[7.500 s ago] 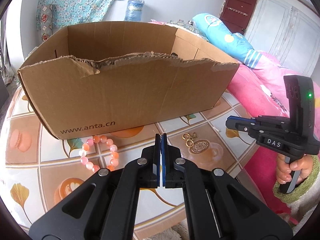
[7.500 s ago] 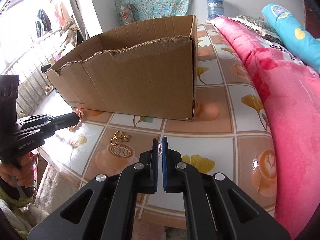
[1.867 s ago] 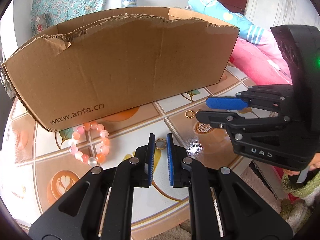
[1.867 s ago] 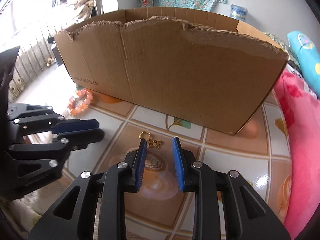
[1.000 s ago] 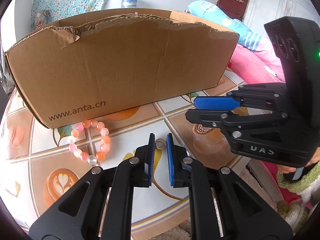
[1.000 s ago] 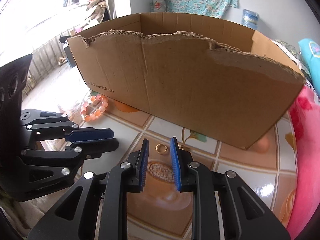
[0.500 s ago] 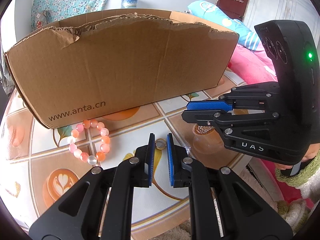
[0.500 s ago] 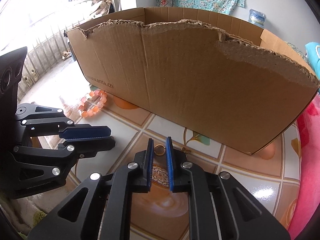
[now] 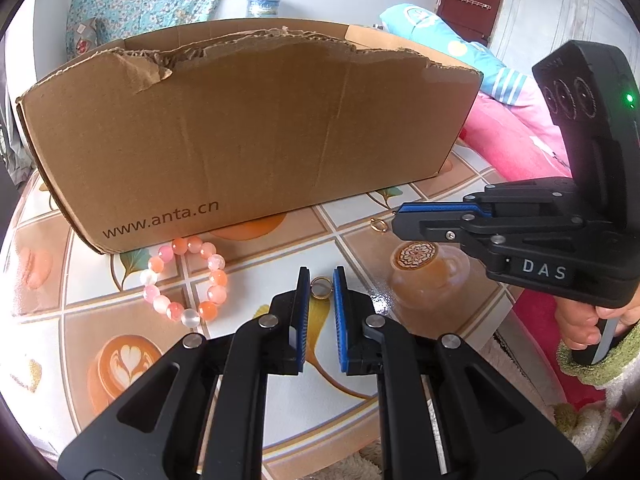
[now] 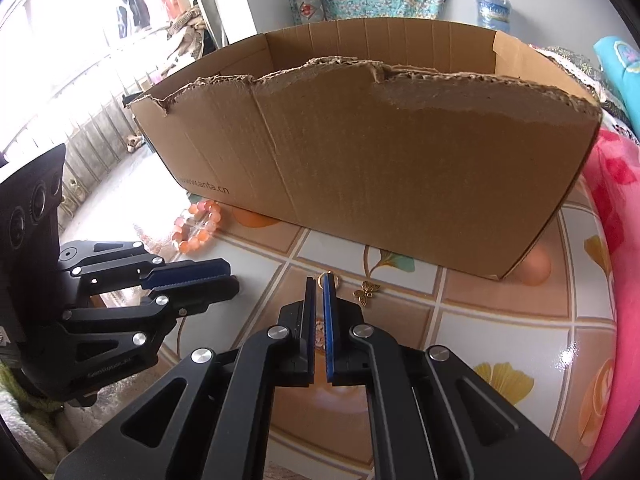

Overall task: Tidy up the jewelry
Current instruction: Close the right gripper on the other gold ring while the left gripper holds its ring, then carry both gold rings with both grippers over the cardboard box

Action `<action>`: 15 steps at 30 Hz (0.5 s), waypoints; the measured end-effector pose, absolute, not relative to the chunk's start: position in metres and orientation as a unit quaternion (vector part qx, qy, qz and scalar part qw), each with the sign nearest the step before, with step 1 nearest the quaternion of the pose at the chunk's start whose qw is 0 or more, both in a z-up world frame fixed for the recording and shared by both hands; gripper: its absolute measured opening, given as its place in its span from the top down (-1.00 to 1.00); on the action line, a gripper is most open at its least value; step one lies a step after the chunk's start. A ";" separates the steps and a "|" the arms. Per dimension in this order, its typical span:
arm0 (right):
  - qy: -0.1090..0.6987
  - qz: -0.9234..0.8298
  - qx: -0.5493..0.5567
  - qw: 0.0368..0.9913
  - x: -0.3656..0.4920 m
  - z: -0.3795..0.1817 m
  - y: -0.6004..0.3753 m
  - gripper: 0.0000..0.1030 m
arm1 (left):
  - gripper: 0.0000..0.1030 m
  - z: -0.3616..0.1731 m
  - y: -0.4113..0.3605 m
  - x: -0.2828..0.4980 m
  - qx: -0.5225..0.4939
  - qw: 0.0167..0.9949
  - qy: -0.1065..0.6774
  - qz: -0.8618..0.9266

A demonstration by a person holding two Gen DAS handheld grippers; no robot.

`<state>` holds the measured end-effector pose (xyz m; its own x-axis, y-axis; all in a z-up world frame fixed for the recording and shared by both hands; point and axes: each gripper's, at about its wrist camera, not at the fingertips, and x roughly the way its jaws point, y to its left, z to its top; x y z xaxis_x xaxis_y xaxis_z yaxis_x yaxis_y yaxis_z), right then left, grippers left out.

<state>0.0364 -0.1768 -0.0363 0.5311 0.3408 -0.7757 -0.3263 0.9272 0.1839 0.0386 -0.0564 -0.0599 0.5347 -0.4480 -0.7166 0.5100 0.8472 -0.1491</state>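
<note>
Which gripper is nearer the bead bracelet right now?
Left. The left gripper sits just beside the bead bracelet; the right gripper is farther off, by the keyring.

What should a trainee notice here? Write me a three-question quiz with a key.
1. True or false: the bead bracelet lies inside the cardboard box.
2. What sits between the jaws of the left gripper? A) a gold ring B) a coin C) a key
3. Fill in: the jaws of the right gripper are shut on a ____ beside the butterfly charm.

Key: 1 false, it lies on the table in front of the box. 2 A. 3 gold hoop.
</note>
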 end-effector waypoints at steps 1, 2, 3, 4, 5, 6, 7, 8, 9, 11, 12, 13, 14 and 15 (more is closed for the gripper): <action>0.446 0.190 0.005 0.875 0.036 -0.037 -0.176 0.89 | 0.79 -0.060 -0.056 0.039 0.038 0.875 0.397 -0.273; 0.445 0.189 0.001 0.875 0.037 -0.038 -0.175 0.89 | 0.79 -0.060 -0.055 0.039 0.038 0.875 0.397 -0.273; 0.446 0.188 -0.004 0.875 0.038 -0.038 -0.173 0.88 | 0.79 -0.060 -0.055 0.039 0.037 0.875 0.397 -0.273; 0.445 0.186 -0.011 0.876 0.040 -0.039 -0.171 0.87 | 0.79 -0.060 -0.055 0.038 0.036 0.876 0.397 -0.273; 0.444 0.185 -0.018 0.876 0.041 -0.039 -0.170 0.86 | 0.79 -0.060 -0.055 0.038 0.035 0.876 0.397 -0.273; 0.444 0.182 -0.024 0.877 0.043 -0.039 -0.168 0.81 | 0.79 -0.060 -0.055 0.038 0.035 0.876 0.396 -0.273; 0.445 0.178 -0.031 0.877 0.046 -0.039 -0.166 0.75 | 0.79 -0.060 -0.055 0.038 0.035 0.876 0.396 -0.273; 0.446 0.177 -0.034 0.877 0.048 -0.038 -0.164 0.73 | 0.79 -0.060 -0.055 0.037 0.035 0.876 0.396 -0.274; 0.447 0.177 -0.035 0.876 0.050 -0.038 -0.163 0.72 | 0.79 -0.059 -0.055 0.038 0.034 0.876 0.396 -0.274; 0.451 0.174 -0.033 0.875 0.051 -0.037 -0.161 0.72 | 0.79 -0.059 -0.054 0.037 0.034 0.876 0.395 -0.275; 0.452 0.173 -0.031 0.875 0.051 -0.037 -0.160 0.72 | 0.79 -0.059 -0.054 0.038 0.033 0.876 0.395 -0.276; 0.454 0.170 -0.027 0.874 0.050 -0.037 -0.159 0.72 | 0.79 -0.059 -0.053 0.037 0.032 0.876 0.395 -0.276; 0.456 0.165 -0.024 0.874 0.048 -0.037 -0.159 0.72 | 0.79 -0.059 -0.053 0.038 0.032 0.876 0.395 -0.276; 0.459 0.161 -0.021 0.874 0.047 -0.037 -0.159 0.72 | 0.79 -0.059 -0.053 0.038 0.031 0.876 0.395 -0.276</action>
<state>0.0469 -0.1595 -0.0369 0.5280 0.2616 -0.8080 -0.2995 0.9476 0.1111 0.0377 -0.0525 -0.0593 0.5365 -0.4583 -0.7086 0.5080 0.8459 -0.1625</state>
